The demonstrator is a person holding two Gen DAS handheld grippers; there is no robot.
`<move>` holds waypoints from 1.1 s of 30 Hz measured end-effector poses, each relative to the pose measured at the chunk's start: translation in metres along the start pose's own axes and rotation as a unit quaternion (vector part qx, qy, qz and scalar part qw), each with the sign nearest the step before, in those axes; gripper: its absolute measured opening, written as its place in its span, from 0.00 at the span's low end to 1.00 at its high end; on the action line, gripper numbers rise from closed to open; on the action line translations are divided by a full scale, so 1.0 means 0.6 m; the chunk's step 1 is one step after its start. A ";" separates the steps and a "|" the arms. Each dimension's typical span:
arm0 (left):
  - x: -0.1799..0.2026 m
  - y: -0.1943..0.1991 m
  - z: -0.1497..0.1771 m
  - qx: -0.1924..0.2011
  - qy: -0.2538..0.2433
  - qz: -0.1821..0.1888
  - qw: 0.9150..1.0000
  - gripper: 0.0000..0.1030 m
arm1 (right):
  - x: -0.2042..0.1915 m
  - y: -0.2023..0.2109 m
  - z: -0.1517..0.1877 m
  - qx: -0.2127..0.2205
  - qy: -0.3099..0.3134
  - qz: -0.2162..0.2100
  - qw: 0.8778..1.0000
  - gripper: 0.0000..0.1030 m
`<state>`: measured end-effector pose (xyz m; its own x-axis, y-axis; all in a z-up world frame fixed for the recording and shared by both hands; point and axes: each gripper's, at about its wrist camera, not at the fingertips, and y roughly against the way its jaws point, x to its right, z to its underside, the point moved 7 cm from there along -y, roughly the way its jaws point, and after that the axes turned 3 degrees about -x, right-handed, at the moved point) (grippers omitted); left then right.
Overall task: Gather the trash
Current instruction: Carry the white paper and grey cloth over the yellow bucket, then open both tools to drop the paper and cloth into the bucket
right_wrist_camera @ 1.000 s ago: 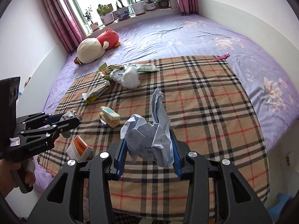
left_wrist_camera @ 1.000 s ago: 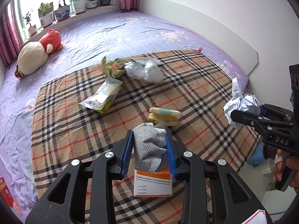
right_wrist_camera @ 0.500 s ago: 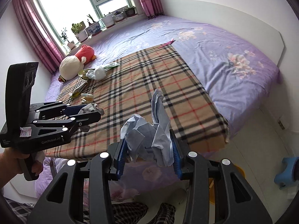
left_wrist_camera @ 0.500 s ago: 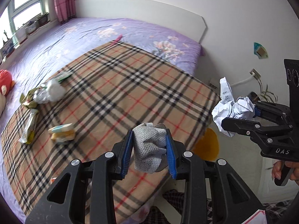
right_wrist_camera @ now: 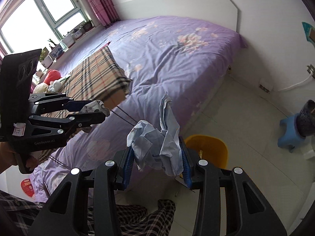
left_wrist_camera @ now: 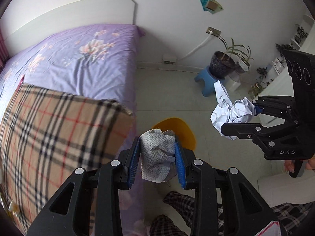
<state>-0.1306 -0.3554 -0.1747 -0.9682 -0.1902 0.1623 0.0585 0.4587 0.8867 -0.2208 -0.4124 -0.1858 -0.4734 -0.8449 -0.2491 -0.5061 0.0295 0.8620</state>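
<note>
My left gripper (left_wrist_camera: pixel 157 157) is shut on a grey crumpled wipe (left_wrist_camera: pixel 157 155), held in the air just in front of a yellow bin (left_wrist_camera: pixel 185 133) on the floor. My right gripper (right_wrist_camera: pixel 155 157) is shut on a crumpled white paper (right_wrist_camera: pixel 157 143), held above the floor left of the yellow bin (right_wrist_camera: pixel 208 149). The right gripper (left_wrist_camera: pixel 242 118) with its paper (left_wrist_camera: pixel 230 112) also shows in the left wrist view, right of the bin. The left gripper (right_wrist_camera: pixel 98 110) with the wipe (right_wrist_camera: pixel 94 106) shows at left in the right wrist view.
The purple bed (right_wrist_camera: pixel 177 59) with a plaid blanket (left_wrist_camera: pixel 49 137) lies left of the bin. More trash lies far back on the blanket (right_wrist_camera: pixel 57 84). A blue stool (left_wrist_camera: pixel 206 80) with a potted plant (left_wrist_camera: pixel 222 64) stands by the wall. My plaid-trousered legs (right_wrist_camera: pixel 137 216) are below.
Both grippers have swung right, away from the blanket and off the bed's edge, still holding their trash. The yellow bin on the floor is now right in front of them.
</note>
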 end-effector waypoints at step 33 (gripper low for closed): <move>0.093 -0.407 -0.007 -0.189 -0.075 0.033 0.979 0.48 | 0.288 -0.300 0.152 -0.136 -0.065 0.013 0.989 0.52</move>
<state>-0.1979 -0.4818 -0.3804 -0.9825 -0.0287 0.1842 0.1802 0.1065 0.9778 -0.2774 -0.5150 -0.4246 -0.5816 -0.7689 -0.2655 -0.2895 -0.1094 0.9509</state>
